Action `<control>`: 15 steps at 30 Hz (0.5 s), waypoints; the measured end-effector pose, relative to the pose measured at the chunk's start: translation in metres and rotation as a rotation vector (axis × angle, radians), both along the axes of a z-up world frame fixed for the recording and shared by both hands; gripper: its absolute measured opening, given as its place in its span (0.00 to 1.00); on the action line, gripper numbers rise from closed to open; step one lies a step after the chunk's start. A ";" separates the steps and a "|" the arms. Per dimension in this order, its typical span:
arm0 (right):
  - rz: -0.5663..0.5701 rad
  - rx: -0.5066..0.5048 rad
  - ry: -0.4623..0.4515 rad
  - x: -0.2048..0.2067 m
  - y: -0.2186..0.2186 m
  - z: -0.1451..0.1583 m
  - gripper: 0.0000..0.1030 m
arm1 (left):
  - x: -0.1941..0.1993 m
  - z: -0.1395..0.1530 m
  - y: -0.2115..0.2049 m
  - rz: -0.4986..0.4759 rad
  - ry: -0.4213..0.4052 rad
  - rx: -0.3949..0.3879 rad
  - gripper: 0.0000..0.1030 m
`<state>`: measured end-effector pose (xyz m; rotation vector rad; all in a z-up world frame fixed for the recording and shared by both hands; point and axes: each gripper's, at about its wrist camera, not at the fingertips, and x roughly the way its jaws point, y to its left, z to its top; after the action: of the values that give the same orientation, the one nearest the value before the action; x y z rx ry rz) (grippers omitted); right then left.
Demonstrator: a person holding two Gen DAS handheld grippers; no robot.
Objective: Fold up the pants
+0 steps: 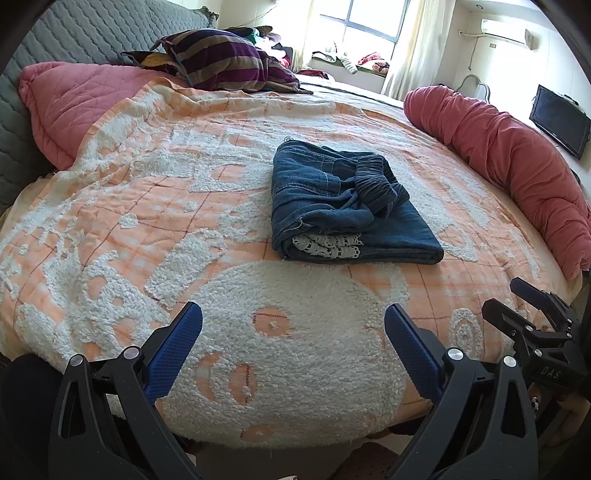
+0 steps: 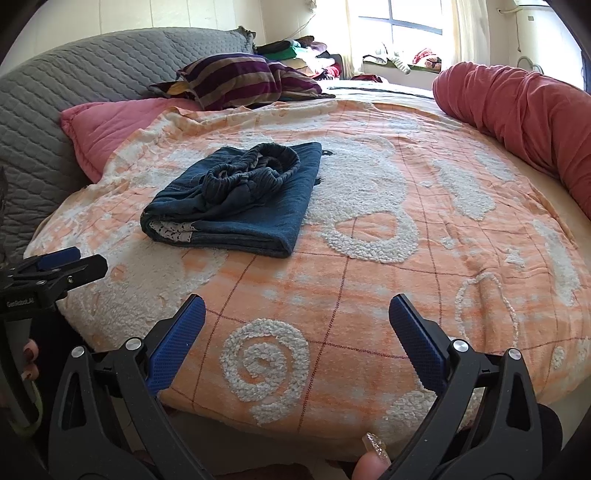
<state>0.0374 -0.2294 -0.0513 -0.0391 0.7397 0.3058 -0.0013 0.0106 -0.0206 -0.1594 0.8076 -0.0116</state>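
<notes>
Nearest the left camera, the left gripper (image 1: pixel 293 325) shows two black arms tipped with blue textured pads, its jaws spread wide and released, grasping nothing. The right gripper (image 2: pixel 297 317) looks the same in its own view, jaws likewise spread apart and empty. In the left view the right gripper (image 1: pixel 535 306) appears to the right of the left jaws, low at the bed's edge. In the right view a fingertip with a long glittery nail (image 2: pixel 375 454) shows below the right jaws.

Both pairs of jaws hover over the near edge of an orange and white tufted bedspread (image 1: pixel 184 229) covering a bed. Ahead of the left jaws, well apart from them and slightly to the right, lies the pair of dark blue denim pants (image 1: pixel 347 206), folded into a compact rectangle with a gathered elastic waistband on top and a strip of white lace showing at the near fold. From the right jaws the pants (image 2: pixel 236 206) lie ahead and to the left.

Farther on, left of the jaws, rests a pink quilted pillow (image 1: pixel 74 107) against a grey quilted headboard (image 1: pixel 74 33). Beyond the pants sits a purple and tan striped pillow (image 1: pixel 225 59). To the right stretches a rolled red blanket (image 1: pixel 517 162). A bright window (image 1: pixel 369 22) lies farthest back.
</notes>
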 end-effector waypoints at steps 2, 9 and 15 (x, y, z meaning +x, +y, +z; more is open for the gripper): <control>-0.003 -0.001 0.000 0.000 -0.001 0.000 0.91 | 0.000 0.000 0.000 0.001 0.001 0.000 0.96; -0.010 -0.013 0.003 0.000 0.000 -0.001 0.91 | 0.003 -0.005 -0.002 -0.017 0.015 0.003 0.96; -0.024 -0.027 0.006 0.002 0.001 -0.002 0.91 | 0.005 -0.006 -0.001 -0.022 0.010 -0.003 0.96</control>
<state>0.0393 -0.2286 -0.0531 -0.0547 0.7502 0.2735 0.0033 0.0098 -0.0261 -0.1540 0.8193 -0.0327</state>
